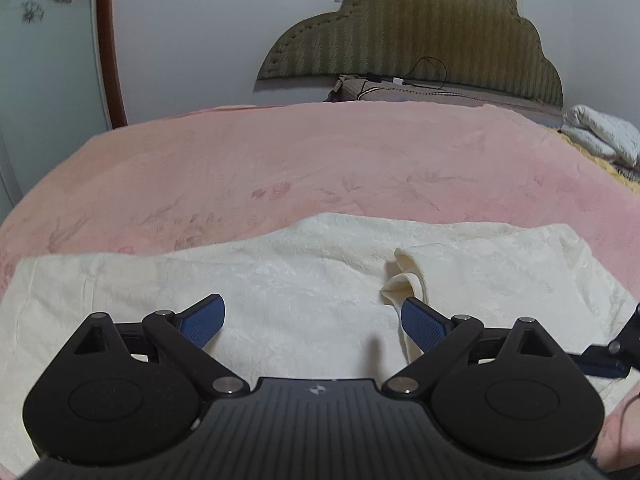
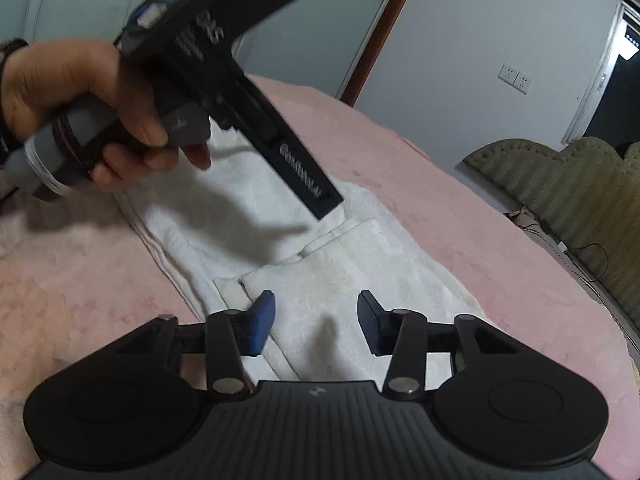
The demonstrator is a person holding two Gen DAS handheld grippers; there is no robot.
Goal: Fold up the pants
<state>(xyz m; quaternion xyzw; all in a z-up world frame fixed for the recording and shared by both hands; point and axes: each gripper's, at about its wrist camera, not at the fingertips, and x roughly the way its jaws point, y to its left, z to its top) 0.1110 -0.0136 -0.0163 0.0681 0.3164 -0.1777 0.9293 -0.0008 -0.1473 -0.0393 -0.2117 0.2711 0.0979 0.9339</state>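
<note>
Cream white pants (image 1: 280,280) lie flat across a pink bedspread (image 1: 320,160), with a small raised fold (image 1: 404,276) near the middle. My left gripper (image 1: 312,322) is open just above the fabric, its right finger beside that fold. In the right wrist view the pants (image 2: 320,264) lie folded lengthwise with a layered edge across them. My right gripper (image 2: 316,324) is open and empty, low over the cloth. The left gripper's body (image 2: 224,80), held in a hand (image 2: 80,108), hovers over the far part of the pants.
A padded olive headboard (image 1: 420,32) and a pillow with a cable (image 1: 400,88) stand at the bed's far end. A white folded blanket (image 1: 604,132) lies at the far right. A wooden door frame (image 1: 108,40) is at left.
</note>
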